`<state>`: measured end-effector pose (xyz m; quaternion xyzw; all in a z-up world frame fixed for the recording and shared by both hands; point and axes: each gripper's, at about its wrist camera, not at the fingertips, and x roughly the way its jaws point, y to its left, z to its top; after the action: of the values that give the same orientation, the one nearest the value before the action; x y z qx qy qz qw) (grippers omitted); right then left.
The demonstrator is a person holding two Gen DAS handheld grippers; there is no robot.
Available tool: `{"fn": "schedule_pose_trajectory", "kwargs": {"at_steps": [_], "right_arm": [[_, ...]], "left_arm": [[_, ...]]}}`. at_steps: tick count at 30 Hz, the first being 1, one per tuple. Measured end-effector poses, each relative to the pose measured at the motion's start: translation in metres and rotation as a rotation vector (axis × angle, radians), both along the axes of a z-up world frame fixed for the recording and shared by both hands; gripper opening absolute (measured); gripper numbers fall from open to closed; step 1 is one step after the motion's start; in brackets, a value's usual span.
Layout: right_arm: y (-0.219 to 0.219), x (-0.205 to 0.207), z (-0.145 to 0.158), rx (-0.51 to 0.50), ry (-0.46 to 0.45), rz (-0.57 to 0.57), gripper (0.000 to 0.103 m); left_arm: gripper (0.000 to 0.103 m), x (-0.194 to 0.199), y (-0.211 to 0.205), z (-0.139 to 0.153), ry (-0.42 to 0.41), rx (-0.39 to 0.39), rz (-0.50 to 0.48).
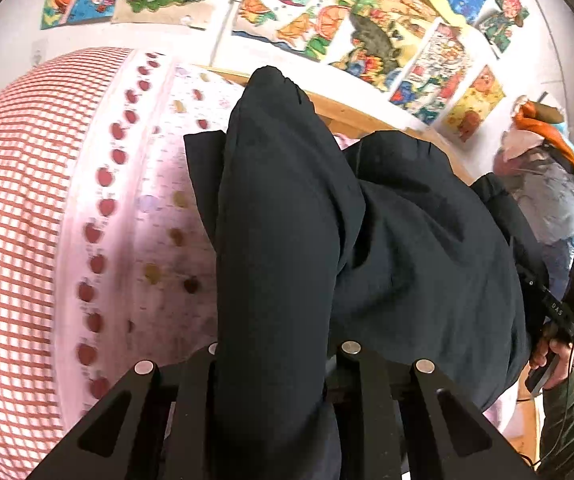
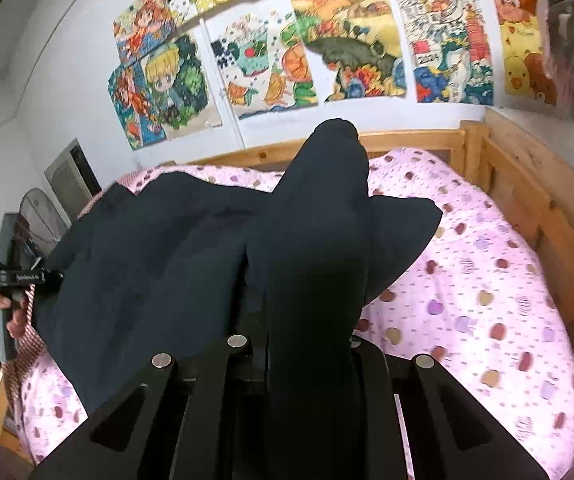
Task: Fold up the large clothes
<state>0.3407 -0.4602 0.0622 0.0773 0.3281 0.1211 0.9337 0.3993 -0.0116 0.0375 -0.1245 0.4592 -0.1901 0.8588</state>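
Between both grippers' fingers (image 1: 351, 350), dark garment (image 1: 407, 248).

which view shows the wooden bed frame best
The right wrist view: the wooden bed frame shows its headboard rail and a long side rail around the pink sheet. The left wrist view gives only a short strip of rail behind the dark garment, which both grippers clamp.

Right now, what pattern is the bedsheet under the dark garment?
Pink with scattered spots in purple, red and tan on the bedsheet; clearest in the right wrist view.
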Motion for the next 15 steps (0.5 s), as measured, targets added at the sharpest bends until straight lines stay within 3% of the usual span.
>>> {"fn": "schedule_pose_trajectory", "kwargs": {"at_steps": [7,12,15], "right_arm": [[-0.032,-0.032,0.015,-0.04,-0.025,-0.058,0.013],[-0.049,-0.036,-0.016,-0.037,0.032,-0.088,0.013],[-0.057,-0.031,-0.044,-0.036,0.067,-0.121,0.014]], "left_arm": [[0.02,-0.008,-0.043,0.002,-0.019,0.008,-0.066],[0.02,-0.012,-0.058,-0.027,0.036,0.078,-0.089],[0.024,-0.014,-0.053,-0.034,0.052,0.069,-0.077]]}}
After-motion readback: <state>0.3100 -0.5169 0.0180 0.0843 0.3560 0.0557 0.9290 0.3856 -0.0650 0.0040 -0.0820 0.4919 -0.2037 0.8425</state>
